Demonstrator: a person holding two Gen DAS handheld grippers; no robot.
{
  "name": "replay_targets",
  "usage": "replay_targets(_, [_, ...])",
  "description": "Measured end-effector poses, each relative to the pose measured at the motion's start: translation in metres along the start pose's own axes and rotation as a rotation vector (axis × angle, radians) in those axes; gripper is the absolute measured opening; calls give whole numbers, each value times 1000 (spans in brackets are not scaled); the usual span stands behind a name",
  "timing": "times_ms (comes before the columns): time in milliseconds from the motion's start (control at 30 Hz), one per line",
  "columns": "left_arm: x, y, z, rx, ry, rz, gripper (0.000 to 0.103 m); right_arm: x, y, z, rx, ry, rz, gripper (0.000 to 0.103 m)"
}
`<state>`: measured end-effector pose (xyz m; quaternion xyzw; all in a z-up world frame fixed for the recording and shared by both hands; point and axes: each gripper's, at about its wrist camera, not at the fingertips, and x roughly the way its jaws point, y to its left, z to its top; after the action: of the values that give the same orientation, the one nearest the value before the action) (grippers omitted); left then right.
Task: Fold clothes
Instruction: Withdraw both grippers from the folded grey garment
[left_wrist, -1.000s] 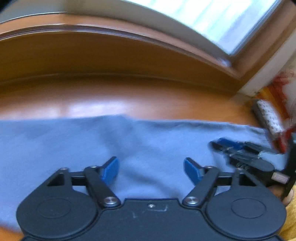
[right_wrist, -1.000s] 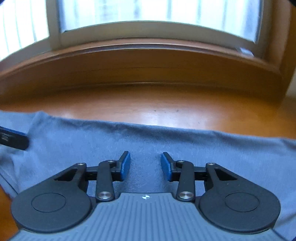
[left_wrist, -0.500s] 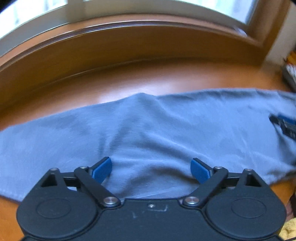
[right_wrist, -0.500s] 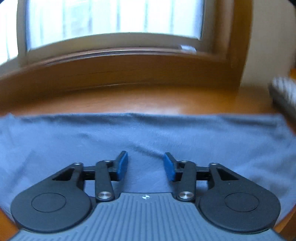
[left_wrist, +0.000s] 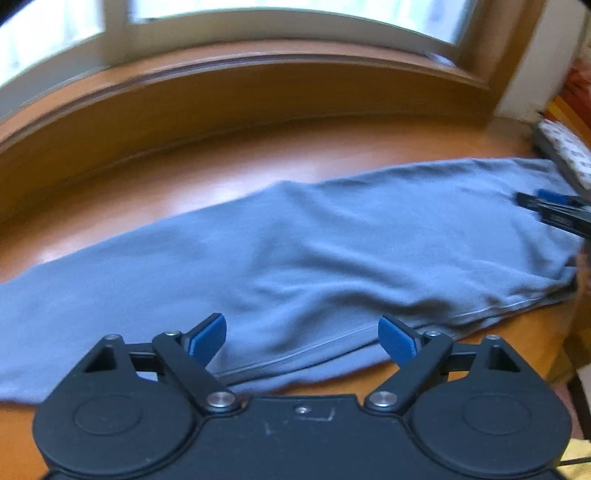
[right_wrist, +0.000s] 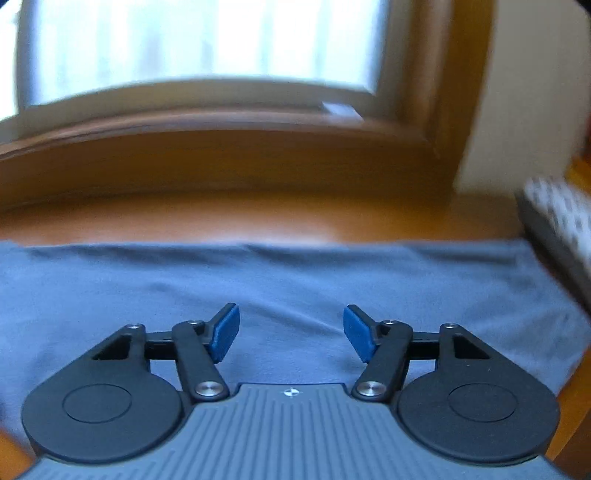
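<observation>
Left wrist view
Garment: a grey-blue garment (left_wrist: 314, 251) is lying folded into a long band across the wooden table (left_wrist: 221, 173), running from the lower left edge up toward the right edge.
Ridge: a soft hump is rising in the garment's far edge near its middle.
Seam: a stitched hem is showing along the garment's near edge.
Left gripper: the left gripper (left_wrist: 301, 334) is hovering over the garment's near edge, its jaws wide apart and closing a little, with cloth below them but nothing pinched.
Right gripper: the right gripper (left_wrist: 554, 210) is reaching in over the garment's right end; its jaws are too blurred here to judge.
Patterned object: a grey-and-white patterned object (left_wrist: 565, 153) is lying just beyond the garment's right end.

Right wrist view
Garment: the garment (right_wrist: 295, 280) is spreading flat from side to side under the window sill (right_wrist: 221, 129).
Right gripper: the right gripper (right_wrist: 291, 332) is hanging above the garment, jaws opening, gripping nothing.
Patterned object: it (right_wrist: 561, 221) is sitting blurred beside the garment's right end.
</observation>
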<state>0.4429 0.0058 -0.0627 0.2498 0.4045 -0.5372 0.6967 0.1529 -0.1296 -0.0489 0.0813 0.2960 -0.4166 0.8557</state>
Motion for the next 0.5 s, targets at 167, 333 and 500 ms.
replay_targets(167, [-25, 65, -19, -124, -2, 86, 88, -52, 90, 2, -132, -70, 163, 66])
replay_targets(333, [-41, 118, -44, -124, -8, 86, 88, -77, 201, -9, -236, -67, 332, 66])
replay_targets(500, [-47, 153, -63, 40, -1, 22, 88, -77, 297, -13, -193, -18, 337, 66])
